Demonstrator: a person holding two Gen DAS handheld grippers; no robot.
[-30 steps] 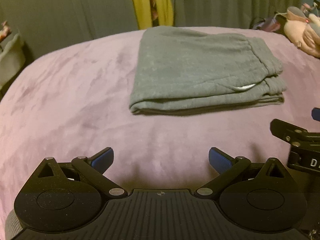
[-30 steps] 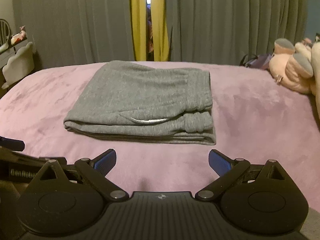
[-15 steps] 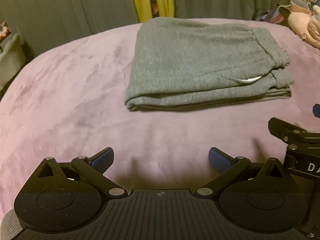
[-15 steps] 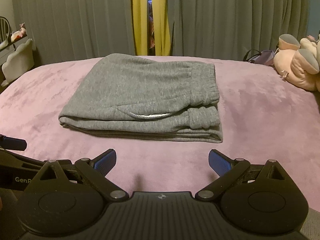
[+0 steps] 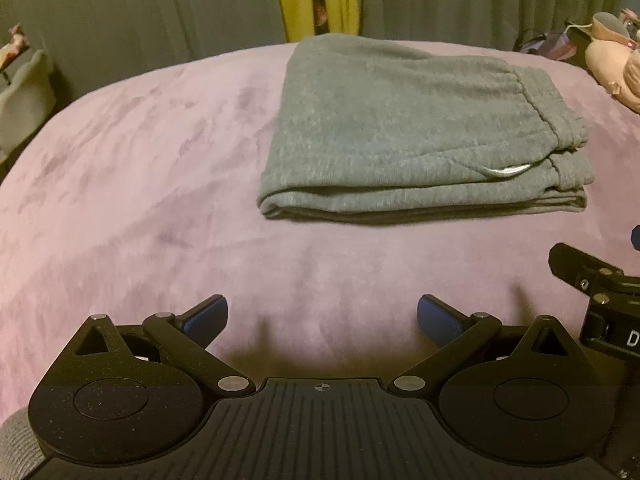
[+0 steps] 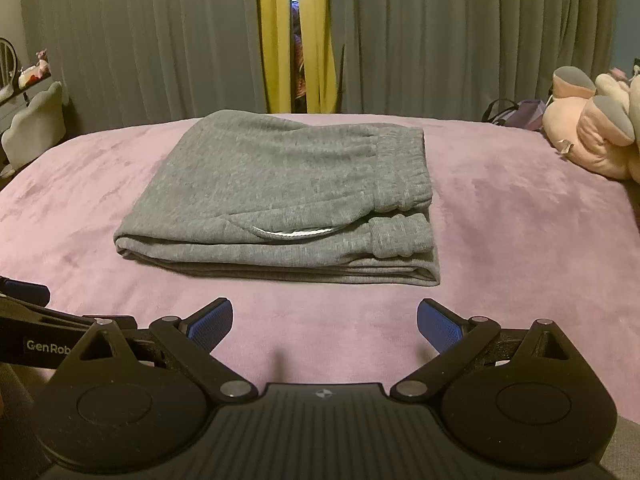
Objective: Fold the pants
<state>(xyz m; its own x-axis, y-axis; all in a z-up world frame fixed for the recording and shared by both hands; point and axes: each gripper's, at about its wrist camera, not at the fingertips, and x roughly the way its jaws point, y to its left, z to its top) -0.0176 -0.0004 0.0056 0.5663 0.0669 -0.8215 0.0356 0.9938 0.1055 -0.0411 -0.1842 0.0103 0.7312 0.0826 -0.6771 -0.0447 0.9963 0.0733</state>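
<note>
Grey sweatpants (image 5: 416, 128) (image 6: 280, 196) lie folded into a flat rectangle on the purple bed cover (image 5: 140, 184) (image 6: 500, 240). The elastic waistband is on the right and a white pocket lining peeks out near the front edge. My left gripper (image 5: 322, 316) stands open, short of the pants and to their left, with nothing between its blue pads. My right gripper (image 6: 325, 318) is open too, hovering in front of the pants' near edge and holding nothing. Each gripper's black frame shows at the side of the other's view.
Grey curtains (image 6: 460, 40) with a yellow one (image 6: 276, 40) at the gap hang behind the bed. Pink plush toys (image 6: 592, 132) (image 5: 612, 68) lie at the bed's right edge beside a dark bag (image 6: 516, 114). A white chair back (image 6: 36, 128) stands at the left.
Both views have tilted and drawn slightly closer, so the pants sit a bit lower and larger in frame. The pants have not moved and both grippers stay open.
</note>
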